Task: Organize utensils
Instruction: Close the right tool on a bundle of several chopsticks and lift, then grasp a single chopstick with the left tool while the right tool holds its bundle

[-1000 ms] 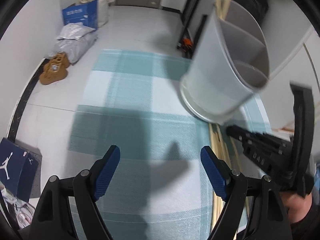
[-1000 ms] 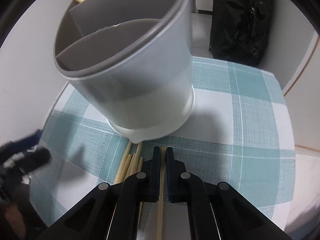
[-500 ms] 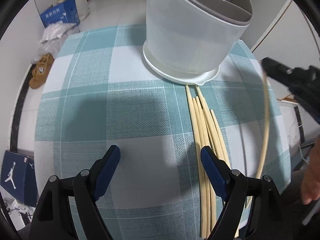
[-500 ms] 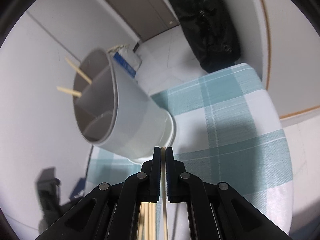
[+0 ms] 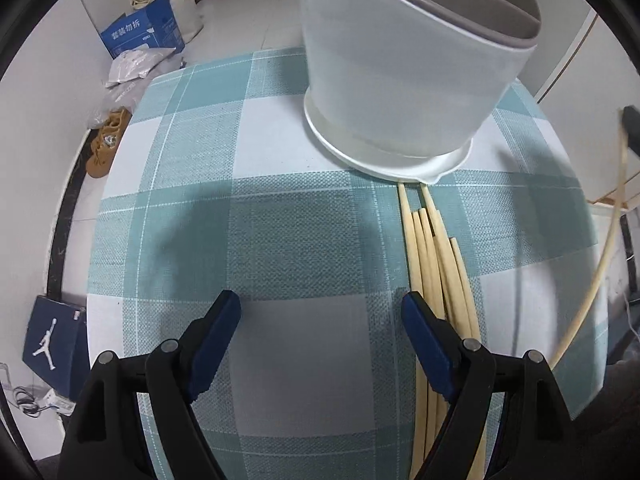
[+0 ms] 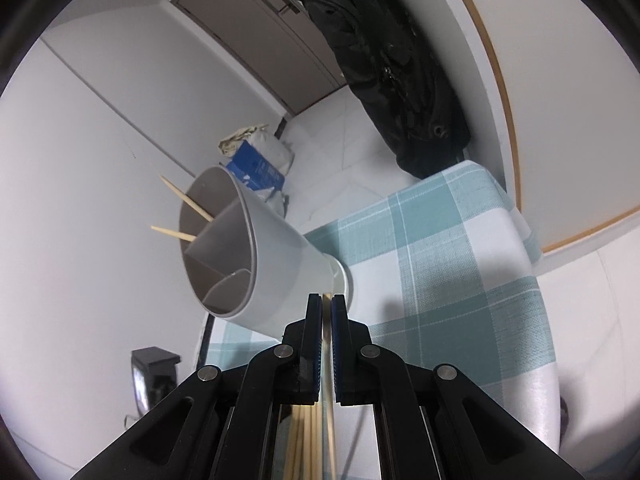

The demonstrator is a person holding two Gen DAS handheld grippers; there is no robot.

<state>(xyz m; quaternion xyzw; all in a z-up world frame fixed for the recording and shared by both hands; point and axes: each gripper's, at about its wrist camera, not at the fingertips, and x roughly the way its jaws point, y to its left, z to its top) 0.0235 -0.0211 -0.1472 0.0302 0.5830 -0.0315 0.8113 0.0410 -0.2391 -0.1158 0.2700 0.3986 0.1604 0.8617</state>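
Right gripper (image 6: 327, 304): jaws closed on a single chopstick (image 6: 329, 364), which runs lengthwise between the blue pads and shows its tip just past them. In the left wrist view the same chopstick (image 5: 600, 264) appears as a long pale curve raised above the right edge of the worktop, with the dark tip of the right gripper (image 5: 631, 124) at its upper end. Left gripper (image 5: 320, 308): jaws wide open, holding nothing, poised above the checked tablecloth (image 5: 248, 184) that covers the worktop. Just beside the left gripper's right-hand blue pad lies the chopstick bundle (image 5: 436, 256) — several pale sticks lying flat and roughly parallel on the cloth, their far ends reaching the base flange of the utensil holder (image 5: 404, 68). The holder is a white, tapered container with a grey inner liner, standing on the cloth beyond the bundle. The right wrist view shows the utensil holder (image 6: 276, 256) divided into compartments by grey partitions; two stored chopsticks (image 6: 182, 216) project from its far compartment. Beyond the worktop, on the floor: a blue carton (image 5: 142, 34), a brown shoe (image 5: 105, 148), and a dark blue shoebox (image 5: 54, 340). A black bag (image 6: 384, 64) hangs against the wall behind the worktop.
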